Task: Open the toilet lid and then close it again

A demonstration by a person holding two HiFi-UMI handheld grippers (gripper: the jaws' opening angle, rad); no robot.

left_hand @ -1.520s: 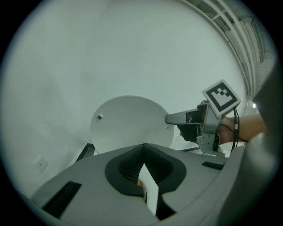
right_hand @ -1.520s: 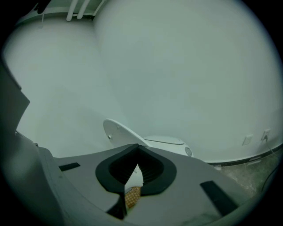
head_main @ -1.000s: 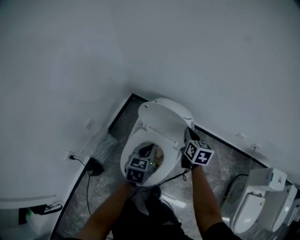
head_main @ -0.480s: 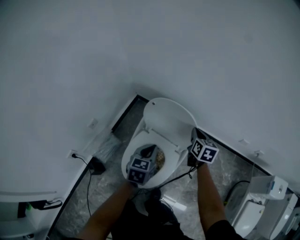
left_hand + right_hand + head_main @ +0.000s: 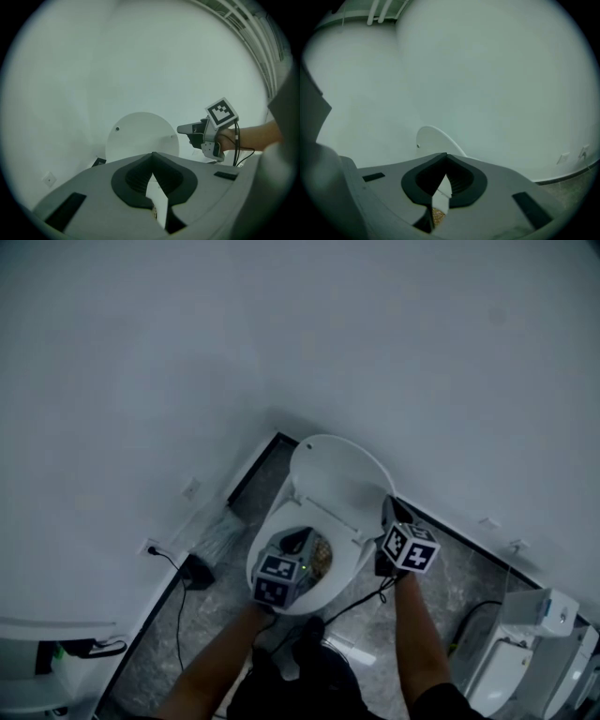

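Note:
The white toilet lid (image 5: 339,474) stands raised, nearly upright against the wall, above the open seat and bowl (image 5: 277,521). My left gripper (image 5: 298,540) hovers over the bowl, shut, with nothing between its jaws. My right gripper (image 5: 387,505) is shut and empty, its tip by the lid's right edge; whether it touches is unclear. In the left gripper view the round lid (image 5: 140,136) faces me beyond my shut left gripper (image 5: 152,154), and the right gripper (image 5: 183,129) sits at its right rim. The right gripper view shows the lid (image 5: 433,138) edge-on beyond the shut right gripper (image 5: 446,155).
A second toilet (image 5: 506,662) stands at the lower right. On the left, a wall socket (image 5: 150,547) feeds a cable to a black box (image 5: 195,571) on the marble floor. A clear wrapped item (image 5: 217,531) leans by the dark skirting. White walls close in behind.
The lid has swung from tilted to nearly upright against the wall. The right gripper rose slightly beside its edge. The left gripper has stayed over the bowl.

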